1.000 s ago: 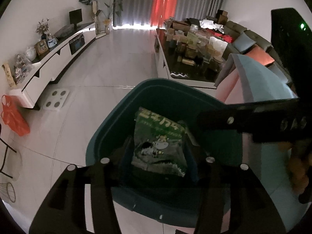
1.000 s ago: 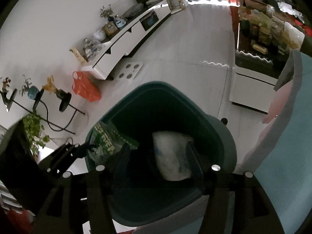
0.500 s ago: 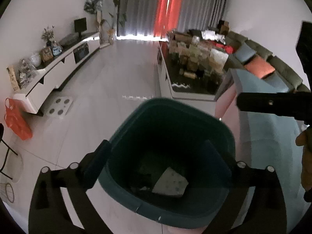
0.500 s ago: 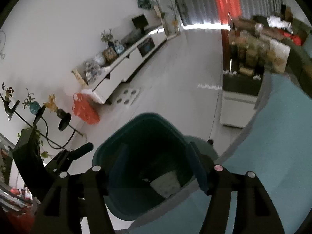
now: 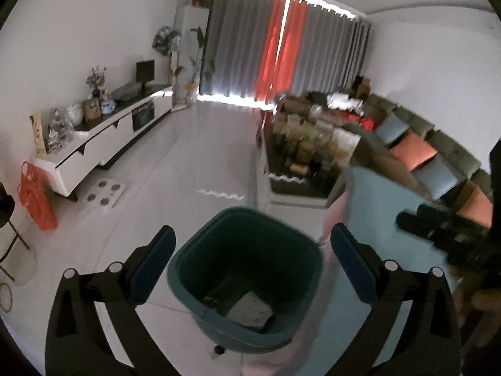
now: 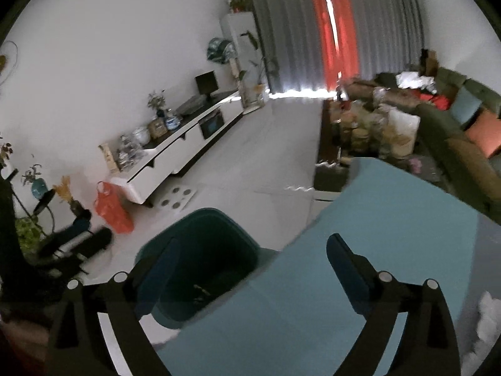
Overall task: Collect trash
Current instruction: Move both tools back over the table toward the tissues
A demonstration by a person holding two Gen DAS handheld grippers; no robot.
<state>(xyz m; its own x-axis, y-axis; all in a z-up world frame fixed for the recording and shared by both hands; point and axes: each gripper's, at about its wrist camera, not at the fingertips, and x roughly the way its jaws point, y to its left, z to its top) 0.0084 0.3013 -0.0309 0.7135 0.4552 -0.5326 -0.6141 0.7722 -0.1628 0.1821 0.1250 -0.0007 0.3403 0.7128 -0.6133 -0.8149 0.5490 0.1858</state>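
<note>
A dark green trash bin [image 5: 247, 244] stands on the floor beside a light blue table [image 6: 391, 219]. Wrappers [image 5: 250, 308] lie at its bottom. My left gripper [image 5: 250, 263] is open and empty, held above the bin. My right gripper [image 6: 250, 269] is open and empty, above the table edge with the bin [image 6: 200, 244] below its left finger. A white crumpled piece [image 6: 488, 316] lies on the table at the far right. The right gripper also shows in the left wrist view [image 5: 438, 228], blurred.
A coffee table [image 5: 307, 156] loaded with jars and boxes stands beyond the bin. A sofa [image 5: 438, 153] with cushions is at right. A white TV cabinet [image 5: 103, 138] runs along the left wall, with an orange bag [image 5: 34, 200] near it.
Both grippers opened and dropped the green snack bag and white wrapper into the bin, then rose up and back. The right gripper moved over the table.
</note>
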